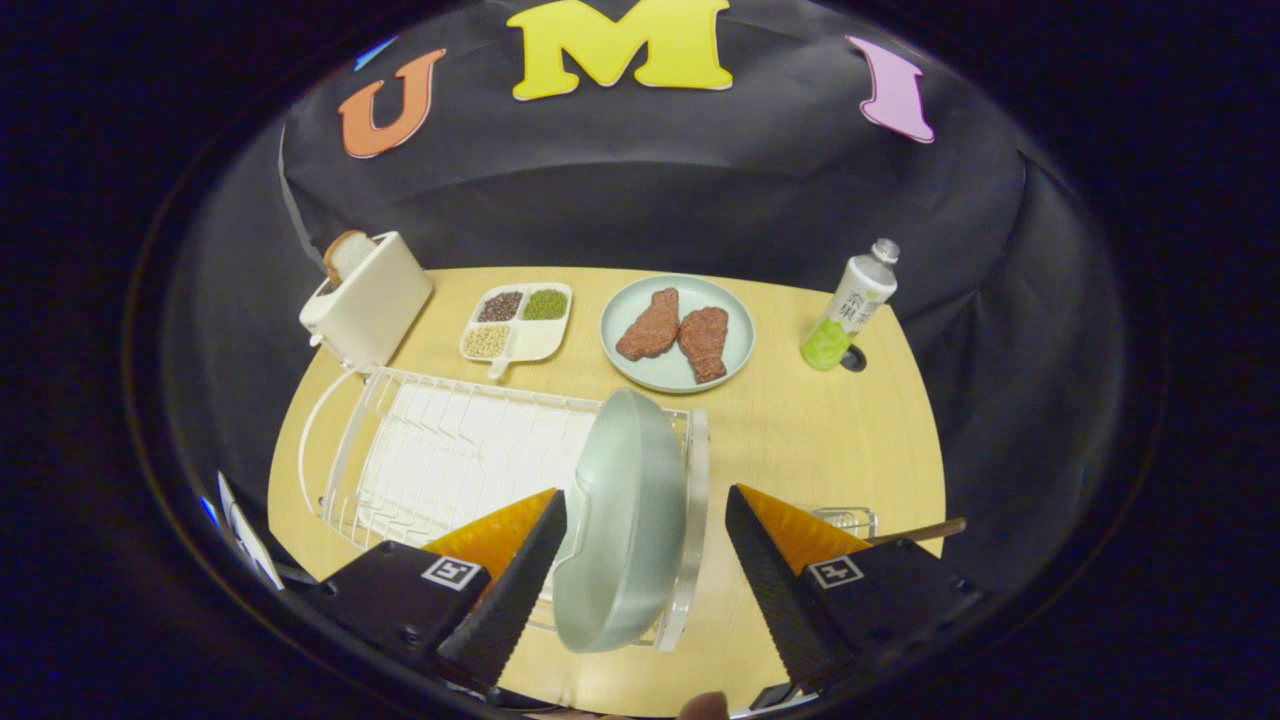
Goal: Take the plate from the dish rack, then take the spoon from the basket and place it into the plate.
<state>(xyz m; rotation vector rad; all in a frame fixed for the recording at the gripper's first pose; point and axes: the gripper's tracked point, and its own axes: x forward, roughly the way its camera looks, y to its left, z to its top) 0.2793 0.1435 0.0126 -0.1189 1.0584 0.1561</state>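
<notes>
Gripper view: gripper (pixel 645 510) wide open, holding nothing. Fingers straddle the plate (pixel 620 520), which stands on edge at the right end of the dish rack (pixel 440 460). Left finger tip looks to be at or just off the plate's rim, can't tell if touching; right finger well clear, with rack edge and bare table (pixel 800 420) showing in the gap. So not clamped.

Plate is pale green, tilted, underside facing the left finger. Rest of the white wire rack stretches left beyond the left finger, slots empty.

Behind the right finger: a wire basket (pixel 848 520), mostly hidden, with a wooden handle (pixel 925 530) sticking out to the right. Likely the spoon, but its bowl isn't visible, so can't confirm.

Far beyond the fingers, along the back of the table: toaster (pixel 368 298) with bread slice (pixel 345 255) in it ahead-left, four-section tray of beans (pixel 517 320) next to it, second plate with two pieces of meat (pixel 677 333) straight ahead, bottle (pixel 850 305) ahead-right, upright.

A fingertip (pixel 703 706) shows below, between the finger bases.
</notes>
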